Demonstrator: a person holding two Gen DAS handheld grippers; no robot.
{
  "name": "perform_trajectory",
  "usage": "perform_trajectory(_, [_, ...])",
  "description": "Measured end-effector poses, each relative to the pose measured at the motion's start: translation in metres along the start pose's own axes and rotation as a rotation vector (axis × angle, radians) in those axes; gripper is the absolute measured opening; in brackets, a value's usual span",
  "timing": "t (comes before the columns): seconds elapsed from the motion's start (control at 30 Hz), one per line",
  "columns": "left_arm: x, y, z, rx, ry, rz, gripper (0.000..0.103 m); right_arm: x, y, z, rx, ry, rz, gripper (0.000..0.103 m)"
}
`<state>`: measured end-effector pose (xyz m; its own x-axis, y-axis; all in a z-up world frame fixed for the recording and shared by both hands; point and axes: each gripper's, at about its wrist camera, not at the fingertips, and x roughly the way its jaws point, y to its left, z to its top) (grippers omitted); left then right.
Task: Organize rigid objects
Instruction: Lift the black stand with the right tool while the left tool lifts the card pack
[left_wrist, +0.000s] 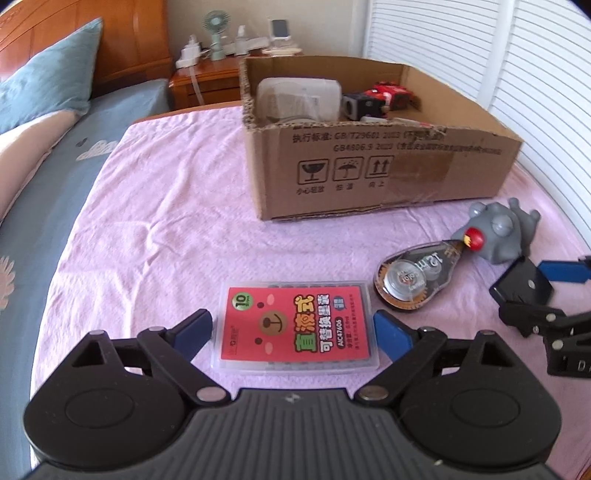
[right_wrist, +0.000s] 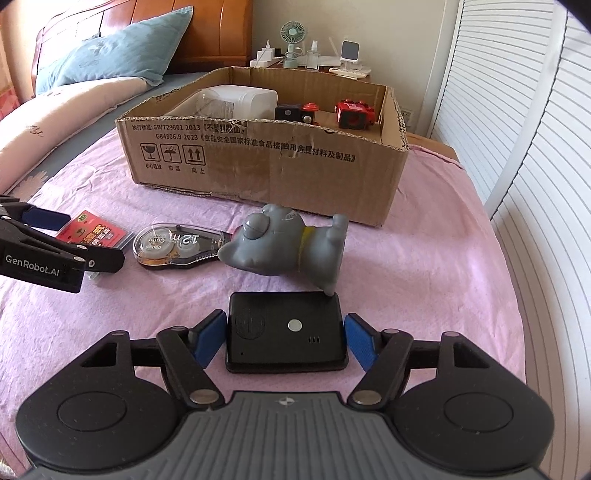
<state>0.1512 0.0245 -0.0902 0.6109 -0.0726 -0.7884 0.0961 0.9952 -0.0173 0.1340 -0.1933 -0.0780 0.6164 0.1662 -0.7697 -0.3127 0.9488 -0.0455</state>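
Cardboard box (right_wrist: 258, 166) taken as landmark; it stands on a pink cloth (left_wrist: 166, 221) and already holds a white container (right_wrist: 240, 101), a black cube (right_wrist: 291, 110) and a red toy (right_wrist: 354, 114).

Items in front of the box, not yet stowed:
- Red-labelled refill case (left_wrist: 295, 328), lying flat, between the blue pads of the left gripper (left_wrist: 293, 330). Jaws spread, pads just beside its edges, seemingly not pressing.
- Black flat device (right_wrist: 286, 332), lying flat between the pads of the right gripper (right_wrist: 286, 338). Jaws spread; left pad near-touching, right pad showing a gap.
- Correction tape dispenser (right_wrist: 177, 245) and grey toy figure (right_wrist: 284, 245), between the two, nearer the box.

Risks, as judged: both held items are thin and low, so pads closing too high could slip off or pinch cloth. The figure's foot rests on the device's far edge; lifting may tip it.

Pose: both grippers low, level, pointing boxward, side by side.
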Motion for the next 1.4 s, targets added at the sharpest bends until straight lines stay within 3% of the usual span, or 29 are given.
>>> perform_trajectory(0.47, [0.001,-0.004,-0.003,-0.008,-0.033,0.007,0.094,0.002,-0.002,0.001,-0.009,0.003,0.029,0.078])
perform_trajectory(0.57, [0.000,-0.003,-0.002,0.008,-0.032,-0.011,0.091,0.001,-0.001,0.002,-0.016,0.001,0.024,0.074])
perform_trajectory(0.93, [-0.012,0.003,-0.003,0.068,0.013,-0.095,0.091,-0.014,-0.002,-0.003,-0.044,0.014,0.047,0.074])
perform_trajectory(1.4, [-0.041,-0.002,0.008,0.133,0.001,-0.155,0.091,-0.039,-0.020,0.008,-0.034,-0.017,0.067,0.074])
